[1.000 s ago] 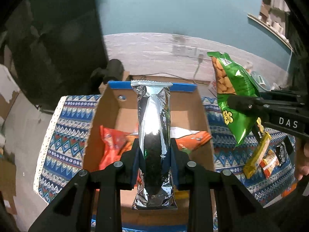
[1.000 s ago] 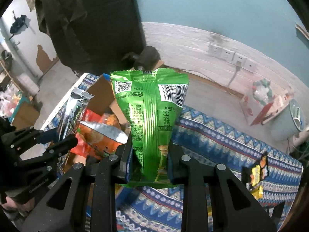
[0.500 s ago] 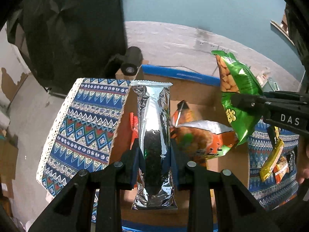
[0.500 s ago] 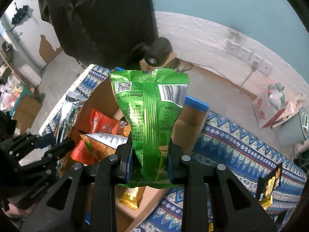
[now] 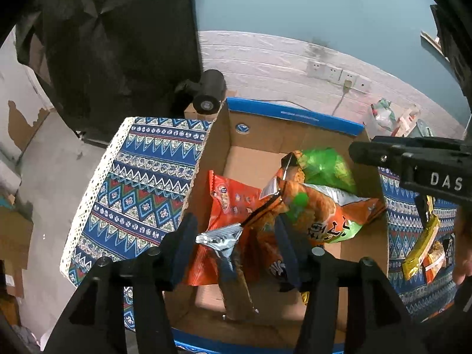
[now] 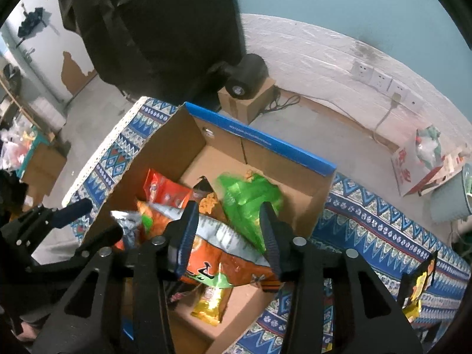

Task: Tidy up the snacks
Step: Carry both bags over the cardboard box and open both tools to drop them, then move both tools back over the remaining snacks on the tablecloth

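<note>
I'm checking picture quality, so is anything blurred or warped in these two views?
Left wrist view: the green bag is smeared by motion, the silver packet glints, and the wall bows from the fisheye. Right wrist view: the green bag is blurred too; the cardboard box stays sharp, corners dark.

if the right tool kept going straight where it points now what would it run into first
Most likely the orange snack bag lying in the cardboard box, right between the right tool's opening jaws. The green bag sits just beyond; depth is hard to judge.

We see dim, even indoor light, strong fisheye bending with black corners, and motion blur on the green bag.
</note>
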Demonstrator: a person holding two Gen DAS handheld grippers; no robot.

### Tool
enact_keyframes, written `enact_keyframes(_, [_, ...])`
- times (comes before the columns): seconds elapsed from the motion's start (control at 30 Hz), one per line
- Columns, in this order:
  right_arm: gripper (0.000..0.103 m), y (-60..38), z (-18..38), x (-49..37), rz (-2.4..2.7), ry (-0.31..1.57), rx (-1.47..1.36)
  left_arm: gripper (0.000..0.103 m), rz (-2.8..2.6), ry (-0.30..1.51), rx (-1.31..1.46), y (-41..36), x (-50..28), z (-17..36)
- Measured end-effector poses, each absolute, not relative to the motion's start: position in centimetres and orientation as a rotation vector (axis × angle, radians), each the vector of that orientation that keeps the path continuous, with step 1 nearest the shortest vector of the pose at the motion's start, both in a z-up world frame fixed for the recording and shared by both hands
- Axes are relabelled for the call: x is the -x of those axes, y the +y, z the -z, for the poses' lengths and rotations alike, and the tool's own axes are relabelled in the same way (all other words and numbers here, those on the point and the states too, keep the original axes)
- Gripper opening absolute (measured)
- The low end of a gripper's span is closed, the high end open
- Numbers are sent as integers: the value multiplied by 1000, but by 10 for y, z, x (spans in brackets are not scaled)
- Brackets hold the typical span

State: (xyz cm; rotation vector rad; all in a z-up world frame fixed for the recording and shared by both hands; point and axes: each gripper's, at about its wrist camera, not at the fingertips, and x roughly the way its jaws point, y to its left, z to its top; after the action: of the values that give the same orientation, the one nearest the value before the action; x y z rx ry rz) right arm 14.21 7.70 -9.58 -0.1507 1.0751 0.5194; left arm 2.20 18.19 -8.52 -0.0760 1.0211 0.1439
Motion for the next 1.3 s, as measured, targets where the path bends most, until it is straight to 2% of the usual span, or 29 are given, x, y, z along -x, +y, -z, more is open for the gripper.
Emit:
enact_keyframes(0.27, [55, 64, 87, -136, -501, 1057, 152, 59, -125, 1013, 55, 169, -22, 81])
enact_keyframes(0.6, [68, 33, 81, -123, -451, 1039, 166, 69, -92, 990, 5, 144, -22, 74])
enact_keyframes(0.77, [71, 10, 79, -115, -423, 1038, 168, 78, -68, 992, -27, 125, -22, 72])
enact_keyframes(0.97, [75, -18, 81, -103, -386, 1040, 175, 80, -32, 1010, -55, 99, -24, 72])
enact_keyframes(1.3, [75, -74, 84, -81, -322, 1044, 159, 80, 50, 1015, -109, 50, -24, 71])
